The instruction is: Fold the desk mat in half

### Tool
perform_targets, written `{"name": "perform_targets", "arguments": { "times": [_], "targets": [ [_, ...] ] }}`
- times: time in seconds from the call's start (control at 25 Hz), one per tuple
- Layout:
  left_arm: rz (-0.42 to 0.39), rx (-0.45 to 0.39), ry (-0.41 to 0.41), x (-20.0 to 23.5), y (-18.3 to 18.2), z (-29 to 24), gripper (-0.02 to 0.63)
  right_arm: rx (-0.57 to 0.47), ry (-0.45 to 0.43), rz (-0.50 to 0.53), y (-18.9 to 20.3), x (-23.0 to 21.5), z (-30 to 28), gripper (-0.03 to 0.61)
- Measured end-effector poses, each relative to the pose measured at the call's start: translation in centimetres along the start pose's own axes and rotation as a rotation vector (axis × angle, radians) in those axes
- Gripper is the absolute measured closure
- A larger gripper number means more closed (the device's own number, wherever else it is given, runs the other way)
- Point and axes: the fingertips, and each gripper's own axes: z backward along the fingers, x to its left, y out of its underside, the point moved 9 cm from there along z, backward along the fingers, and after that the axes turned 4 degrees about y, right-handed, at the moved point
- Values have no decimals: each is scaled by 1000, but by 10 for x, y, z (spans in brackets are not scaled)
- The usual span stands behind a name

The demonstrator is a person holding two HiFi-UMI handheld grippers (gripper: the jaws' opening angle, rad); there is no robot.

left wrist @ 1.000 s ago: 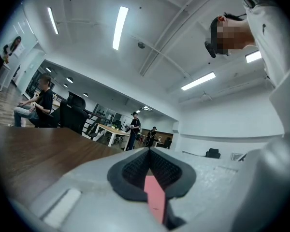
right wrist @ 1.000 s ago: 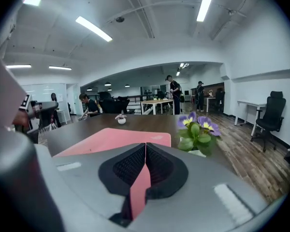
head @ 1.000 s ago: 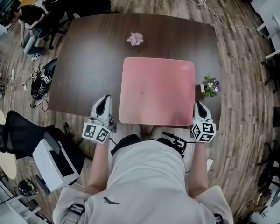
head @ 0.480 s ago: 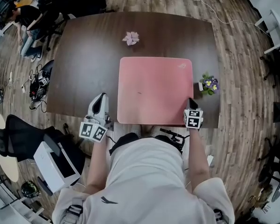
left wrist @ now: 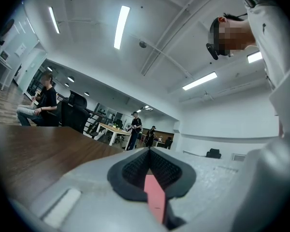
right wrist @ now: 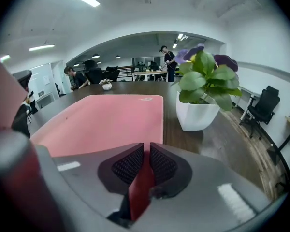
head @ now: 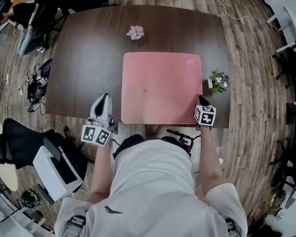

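**Both Grippers at the Near Edge, Mat Flat and Unfolded**

Nearest, at the front edge of the table [head: 84, 68]: left gripper [head: 103, 101], just left of the desk mat [head: 160, 88] and clear of it. Pads pressed together, a pink sliver showing just below them, nose tipped up toward the ceiling in its own view.

Across at the mat's near right corner: right gripper [head: 202, 101]. Jaws all but together and easing apart, leaving a narrow slit between the pads with a thin red strip in it. Mat corner flat just ahead of the tips, not pinched.

Beyond both: the pink mat spread in a single layer on the dark wood, near edge along the table's front.

Just past its right edge, apart from it: small potted plant [head: 218, 81] in a white pot, with purple and yellow blooms.

Farther back, beyond the mat's far edge: pink flower [head: 135, 32] alone on the wood.

Farthest, off the table's far left corner: seated person [head: 24, 21].
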Motion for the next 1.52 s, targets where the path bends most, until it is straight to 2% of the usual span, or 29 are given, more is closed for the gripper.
{"name": "perform_targets", "arguments": {
  "times": [0.04,0.12,0.2,0.36,0.52,0.6,0.68,0.8,1.16,1.24,1.4,1.52],
  "targets": [
    [1,-1,-2,0,0,2,611,5,-27,-20,-1,0,0,547],
    [3,-1,-8,0,1,7,611,21,-103,-37,-2,4,0,390],
    [5,-3,-16,1,2,12,611,40,-144,-21,-4,9,-1,322],
    [10,-10,-26,2,2,23,611,72,-142,19,-5,13,0,298],
    [13,-16,-36,2,2,29,611,116,-90,79,-9,15,-6,251],
    [13,-17,-40,2,3,32,611,138,-82,57,-9,10,-9,196],
    [17,-18,-41,2,3,33,611,154,-90,14,-8,4,-10,169],
    [24,-19,-40,1,4,33,611,153,-86,2,-11,-2,-9,202],
    [34,-14,-18,-4,9,28,611,137,-77,8,-10,1,-10,235],
    [37,-13,-14,-5,10,28,611,124,-84,9,-9,4,-9,276],
    [38,-11,-9,-6,10,27,611,109,-91,3,-9,6,-8,307],
    [39,-10,-8,-5,10,28,611,99,-102,-5,-9,7,-9,360]
  ]
}}
